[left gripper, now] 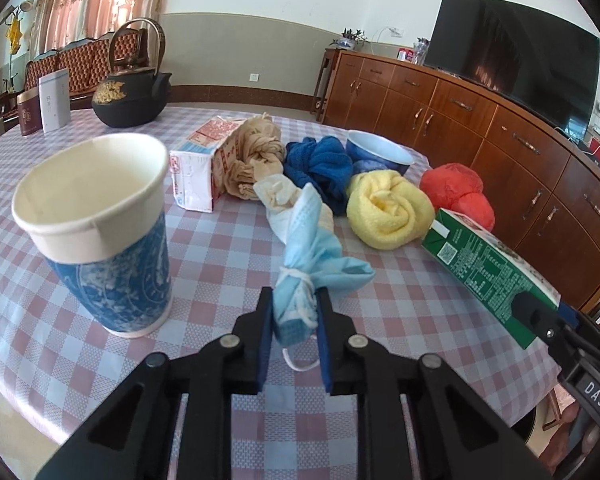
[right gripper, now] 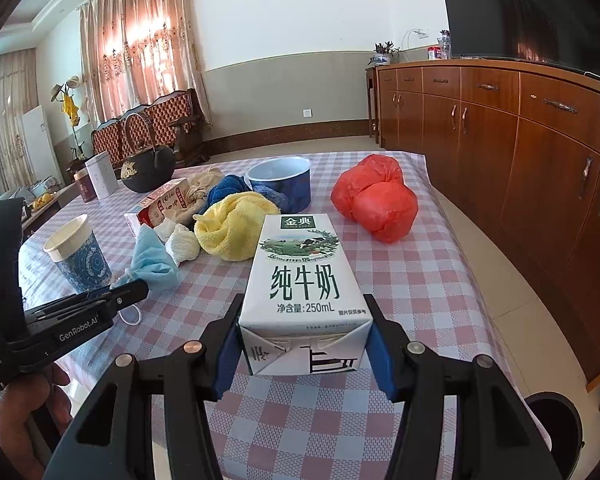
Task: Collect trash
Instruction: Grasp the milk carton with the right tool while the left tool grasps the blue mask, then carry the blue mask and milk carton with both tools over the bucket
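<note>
My left gripper [left gripper: 294, 312] is shut on a crumpled blue face mask [left gripper: 316, 252], also seen in the right wrist view [right gripper: 152, 264]. My right gripper [right gripper: 304, 328] is shut on a green and white milk carton [right gripper: 300, 276], held above the checked tablecloth; the carton shows at the right of the left wrist view [left gripper: 488, 268]. Other items lie on the table: a paper cup [left gripper: 100, 232], a red and white carton [left gripper: 204, 164], a white wad [left gripper: 276, 196], and a red plastic bag [right gripper: 376, 200].
Beige [left gripper: 256, 156], blue [left gripper: 320, 164] and yellow [left gripper: 384, 208] cloths and a blue bowl [left gripper: 376, 150] sit mid-table. A black teapot [left gripper: 132, 92] and tins stand at the far end. A black bin [right gripper: 556, 420] stands on the floor by the wooden cabinet [right gripper: 520, 160].
</note>
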Motion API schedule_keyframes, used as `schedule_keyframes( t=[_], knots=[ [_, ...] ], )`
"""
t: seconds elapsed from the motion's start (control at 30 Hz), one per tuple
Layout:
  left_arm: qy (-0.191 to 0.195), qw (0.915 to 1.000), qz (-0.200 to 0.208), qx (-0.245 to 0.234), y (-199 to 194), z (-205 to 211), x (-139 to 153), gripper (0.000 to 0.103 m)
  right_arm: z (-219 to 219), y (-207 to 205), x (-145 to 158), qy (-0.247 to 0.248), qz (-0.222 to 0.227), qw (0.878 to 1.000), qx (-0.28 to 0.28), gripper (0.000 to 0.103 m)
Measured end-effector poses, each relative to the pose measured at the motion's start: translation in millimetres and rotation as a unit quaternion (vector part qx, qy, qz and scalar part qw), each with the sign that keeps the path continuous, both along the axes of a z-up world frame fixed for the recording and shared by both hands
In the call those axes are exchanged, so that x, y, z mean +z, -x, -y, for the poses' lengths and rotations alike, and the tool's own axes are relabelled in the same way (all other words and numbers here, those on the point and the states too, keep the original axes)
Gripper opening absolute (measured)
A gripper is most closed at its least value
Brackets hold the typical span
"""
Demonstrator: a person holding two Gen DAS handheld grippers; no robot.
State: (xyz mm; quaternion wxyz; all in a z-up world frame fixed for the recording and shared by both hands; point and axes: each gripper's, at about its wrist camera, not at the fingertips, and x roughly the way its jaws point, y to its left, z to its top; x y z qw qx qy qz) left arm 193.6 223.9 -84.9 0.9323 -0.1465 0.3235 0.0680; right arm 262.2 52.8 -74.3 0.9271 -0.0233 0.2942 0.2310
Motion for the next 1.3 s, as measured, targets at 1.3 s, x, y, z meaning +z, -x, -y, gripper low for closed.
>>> schedule_keyframes(
  t=[1.3],
  knots=[
    [-0.053,0.9932,0.027,-0.1,65,149,45,0.02,146,89,38,0.006,0.034,0.994,-0.102,0.057]
  ],
)
